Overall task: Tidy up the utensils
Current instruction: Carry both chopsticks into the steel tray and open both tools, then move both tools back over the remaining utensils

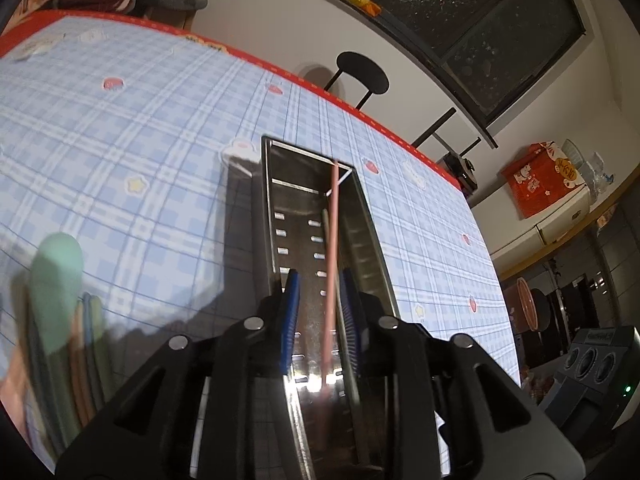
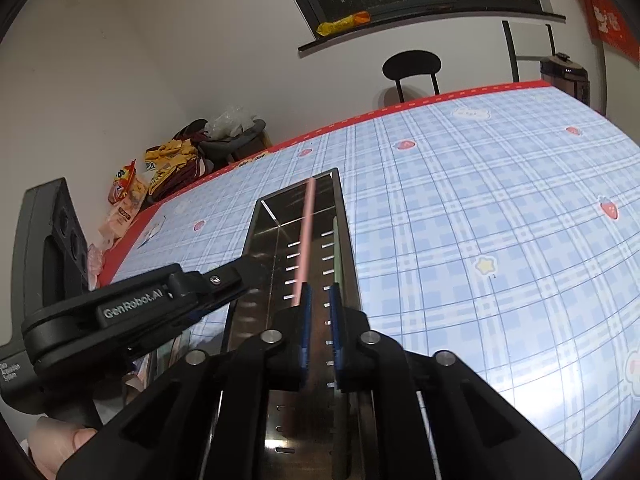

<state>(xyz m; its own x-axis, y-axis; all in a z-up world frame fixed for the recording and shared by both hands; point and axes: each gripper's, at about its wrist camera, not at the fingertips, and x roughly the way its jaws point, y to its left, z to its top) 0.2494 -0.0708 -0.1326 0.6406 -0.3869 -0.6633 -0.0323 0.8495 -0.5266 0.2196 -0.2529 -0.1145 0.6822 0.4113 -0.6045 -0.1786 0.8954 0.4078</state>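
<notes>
Now I see both my left gripper [image 1: 318, 296] and right gripper [image 2: 319, 308] slightly parted over the shiny slotted metal tray [image 1: 370, 236], a blurred pink chopstick [image 1: 334, 240] loose inside.

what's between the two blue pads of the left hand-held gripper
A pink chopstick runs up the gap between the left hand-held gripper pads, leaning in the steel tray; the pads do not visibly press it. Shown in the left wrist view.

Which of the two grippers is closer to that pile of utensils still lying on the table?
Left. The left gripper hangs over the metal tray right beside the utensil pile; the right gripper is beyond it.
</notes>
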